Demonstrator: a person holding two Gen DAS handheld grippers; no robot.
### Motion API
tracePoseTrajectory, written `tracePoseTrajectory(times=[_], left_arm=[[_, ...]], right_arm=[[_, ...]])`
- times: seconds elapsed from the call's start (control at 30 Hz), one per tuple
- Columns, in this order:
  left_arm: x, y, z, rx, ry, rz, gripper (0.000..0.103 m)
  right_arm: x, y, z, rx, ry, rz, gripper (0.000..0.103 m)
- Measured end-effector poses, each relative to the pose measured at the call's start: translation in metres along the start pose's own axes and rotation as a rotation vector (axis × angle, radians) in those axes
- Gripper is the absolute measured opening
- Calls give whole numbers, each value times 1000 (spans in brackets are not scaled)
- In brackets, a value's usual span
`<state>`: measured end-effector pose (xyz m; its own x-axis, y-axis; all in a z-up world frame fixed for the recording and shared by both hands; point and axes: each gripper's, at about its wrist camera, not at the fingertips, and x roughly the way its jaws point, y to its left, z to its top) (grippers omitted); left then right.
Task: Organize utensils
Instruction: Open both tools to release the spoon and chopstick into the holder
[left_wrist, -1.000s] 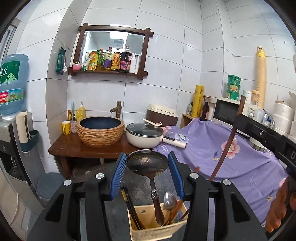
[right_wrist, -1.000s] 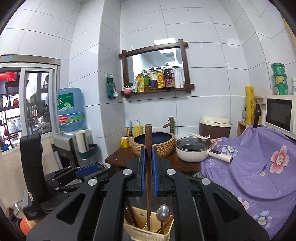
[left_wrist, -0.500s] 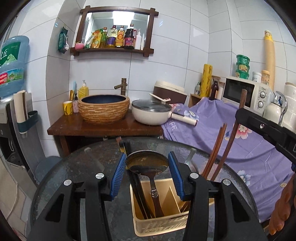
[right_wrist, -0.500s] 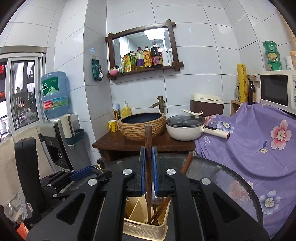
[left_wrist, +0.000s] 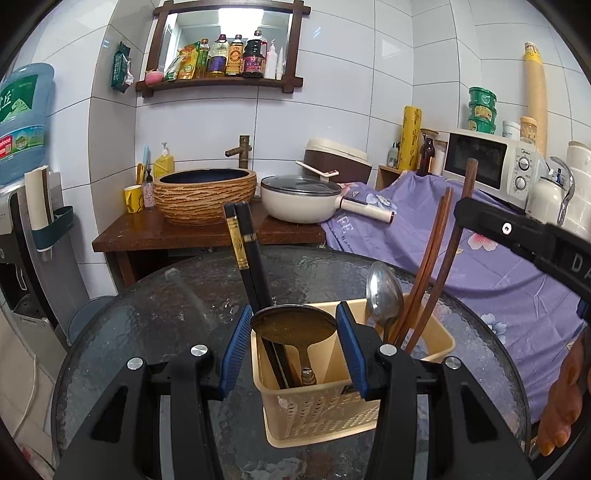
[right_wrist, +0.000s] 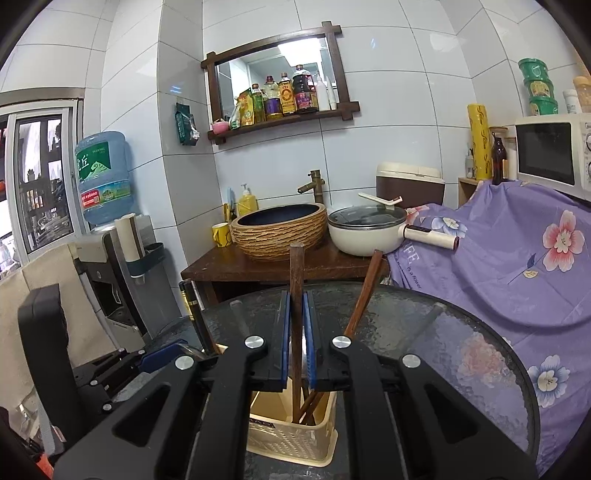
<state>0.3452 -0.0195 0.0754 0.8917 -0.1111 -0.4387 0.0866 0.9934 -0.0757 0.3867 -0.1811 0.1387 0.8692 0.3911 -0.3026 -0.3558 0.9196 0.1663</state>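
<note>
Left gripper jaws pinching round brown metal ladle, low centre, over beige plastic basket. Right gripper jaws squeezing upright brown wooden stick, centre frame, bottom inside basket.

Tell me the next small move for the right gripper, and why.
Probably open the right gripper and let go. It is shut on the wooden stick, whose lower end already sits inside the beige utensil basket, beside the brown chopsticks. The left gripper holds the ladle in the other compartment, clear of this release.
</note>
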Motion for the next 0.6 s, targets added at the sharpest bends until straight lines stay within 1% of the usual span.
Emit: tracePoseTrajectory(times=[0.13,0.2,0.23,0.27,0.33,0.4,0.43,0.5,0.57,0.6], left_arm=[[1,-2,0,9,9,-10,46],[-3,-3,0,15,-3,-9,47],[-5,-3,0,19,-9,-8,48],[-9,-4,-1,22,-17,-8,49],[-19,-3,-5,23,-38,-16,53],[-31,0,-9,14,-57,-30,62],[-40,3,-14,8,-64,-37,64],[-51,6,-22,3,-62,-35,71],[-59,9,-33,6,-45,-38,76],[-62,11,-40,5,-25,-33,77]], right_arm=[[0,-1,-1,-6,0,-5,9],[-4,-5,-3,10,-16,-12,20],[-7,-7,-4,18,-27,-15,38],[-10,-9,-5,25,-37,-17,53],[-20,-10,-7,32,-52,-12,53],[-29,-11,-13,33,-40,1,53],[-31,-11,-16,32,-31,2,53],[-36,-8,-26,20,8,16,53],[-39,-3,-43,-5,65,26,53],[-39,2,-55,-31,115,24,53]])
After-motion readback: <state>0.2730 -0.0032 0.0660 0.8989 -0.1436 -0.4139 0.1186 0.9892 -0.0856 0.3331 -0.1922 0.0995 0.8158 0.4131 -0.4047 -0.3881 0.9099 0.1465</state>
